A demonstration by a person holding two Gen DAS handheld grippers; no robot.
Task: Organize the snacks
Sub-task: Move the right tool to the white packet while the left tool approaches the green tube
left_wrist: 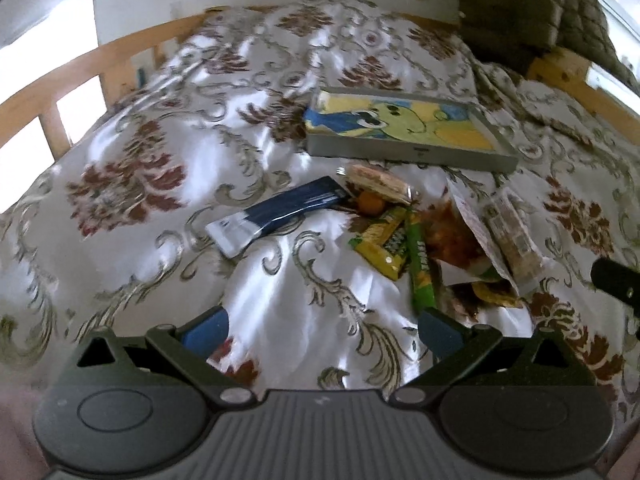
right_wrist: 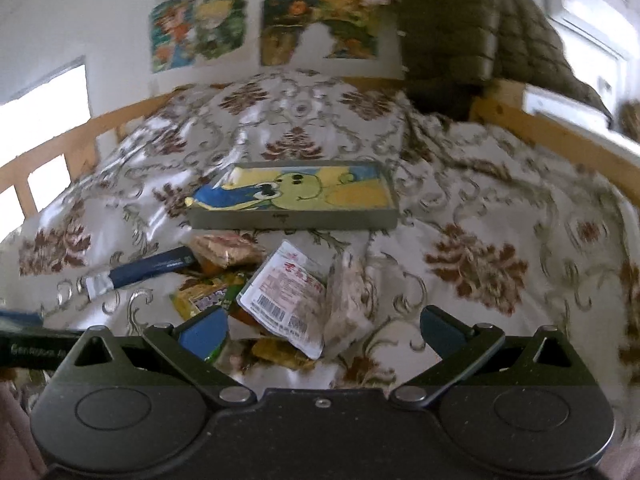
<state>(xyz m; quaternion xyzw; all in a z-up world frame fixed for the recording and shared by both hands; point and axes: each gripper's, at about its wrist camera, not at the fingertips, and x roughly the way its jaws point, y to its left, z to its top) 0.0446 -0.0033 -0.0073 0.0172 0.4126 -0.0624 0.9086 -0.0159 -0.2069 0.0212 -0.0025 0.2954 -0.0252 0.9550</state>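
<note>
A pile of snacks lies on the bedspread in front of a shallow grey tray (left_wrist: 408, 156) (right_wrist: 292, 220) with a cartoon picture inside. In the pile are a dark blue packet (left_wrist: 276, 212) (right_wrist: 148, 270), yellow and green bars (left_wrist: 380, 246) (right_wrist: 200, 296), a clear packet of wafers (left_wrist: 378, 182) (right_wrist: 224, 250), a white labelled packet (right_wrist: 286, 296) and a clear packet of pale bars (left_wrist: 512, 232) (right_wrist: 346, 304). My left gripper (left_wrist: 322, 330) is open and empty, near the pile's left side. My right gripper (right_wrist: 322, 328) is open and empty, just above the pile's near edge.
The bed has a patterned white and brown spread (left_wrist: 160, 152) and wooden rails (left_wrist: 80, 64) (right_wrist: 560, 136). A dark quilted coat (right_wrist: 472, 40) hangs at the far right corner. Posters (right_wrist: 260, 28) hang on the wall. The right gripper's edge shows in the left wrist view (left_wrist: 616, 280).
</note>
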